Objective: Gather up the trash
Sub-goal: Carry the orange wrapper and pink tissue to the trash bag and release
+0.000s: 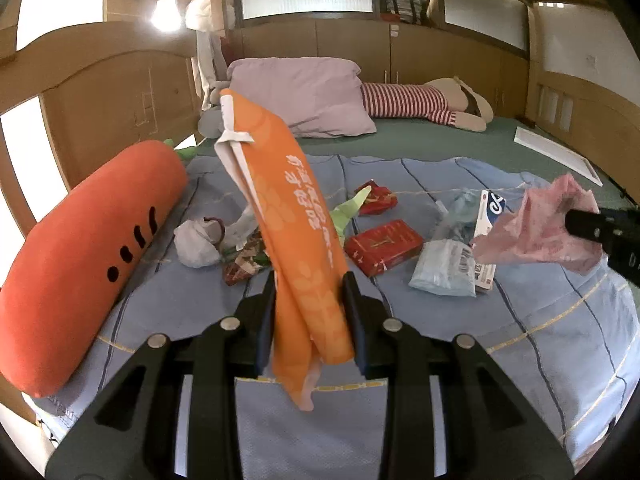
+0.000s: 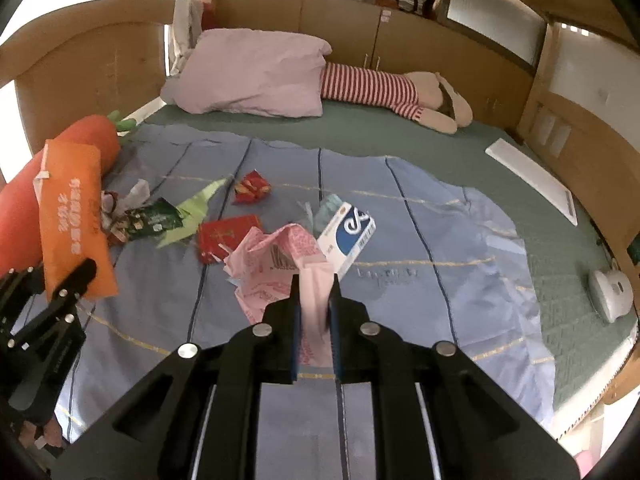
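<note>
- Bedroom: a blue checked quilt [image 2: 460, 248] is strewn with litter.
- Left gripper [image 1: 308, 292] clamps a folded orange fabric bag [image 1: 288, 208], unopened.
- Right gripper [image 2: 316, 294] pinches a crumpled pink plastic wrapper [image 2: 276, 256], lifted clear.
- Red packets [image 1: 382, 246], a white-blue carton [image 2: 348, 236] and more wrappers remain; collecting looks barely begun.

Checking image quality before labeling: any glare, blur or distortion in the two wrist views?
Left wrist: blown-out glare spot top left, strong fisheye bending of the bed frame, orange bag sharp. Right wrist: the same curvature, dark vignette at the corners, pink wrapper smeared between the jaws, white window patches overexposed.
</note>
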`<state>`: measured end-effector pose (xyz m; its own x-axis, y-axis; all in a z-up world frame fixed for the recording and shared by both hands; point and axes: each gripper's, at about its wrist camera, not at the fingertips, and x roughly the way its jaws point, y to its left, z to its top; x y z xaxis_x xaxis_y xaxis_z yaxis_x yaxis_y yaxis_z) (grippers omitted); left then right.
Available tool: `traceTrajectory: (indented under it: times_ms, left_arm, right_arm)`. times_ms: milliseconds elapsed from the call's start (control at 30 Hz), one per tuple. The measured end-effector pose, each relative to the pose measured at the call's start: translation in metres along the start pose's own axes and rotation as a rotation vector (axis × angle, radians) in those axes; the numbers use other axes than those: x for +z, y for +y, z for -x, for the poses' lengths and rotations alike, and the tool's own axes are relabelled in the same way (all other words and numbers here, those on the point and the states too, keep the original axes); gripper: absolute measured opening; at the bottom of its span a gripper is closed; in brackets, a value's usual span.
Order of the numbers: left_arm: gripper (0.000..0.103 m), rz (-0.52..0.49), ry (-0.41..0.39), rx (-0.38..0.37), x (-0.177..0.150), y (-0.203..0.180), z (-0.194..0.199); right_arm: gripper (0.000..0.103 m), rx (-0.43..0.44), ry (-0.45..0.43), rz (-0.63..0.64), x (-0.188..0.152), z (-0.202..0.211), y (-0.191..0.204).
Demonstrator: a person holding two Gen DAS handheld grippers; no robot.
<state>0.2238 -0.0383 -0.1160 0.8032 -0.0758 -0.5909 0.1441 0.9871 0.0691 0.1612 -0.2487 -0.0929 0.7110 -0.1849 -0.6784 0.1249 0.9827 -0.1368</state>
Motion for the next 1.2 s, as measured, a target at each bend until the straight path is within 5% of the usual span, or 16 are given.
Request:
traceTrajectory:
  times_ms: [467,900,1000,1200]
  left_arm:
    - [0.032,-0.025,-0.004,-0.008,-0.001,-0.004,0.0]
    - [0.033,-0.02,0.011,-0.046,0.0,-0.004,-0.001]
    - [0.033,0.016,-0.023,-0.123,0.002,-0.002,0.008]
    - [0.033,0.035,-0.071,-0.441,0.001,-0.024,0.066]
  right_arm:
    - [0.013,-0.096,-0.045,0.031,-0.008,0.018,0.001]
    - [0.013,-0.098,-0.037,0.028,-0.009,0.016,0.002]
    - [0.013,-0.09,-0.037,0.023,-0.008,0.021,0.0]
    - [0.013,-0.088,-0.092,-0.047,-0.025,0.096,-0.041]
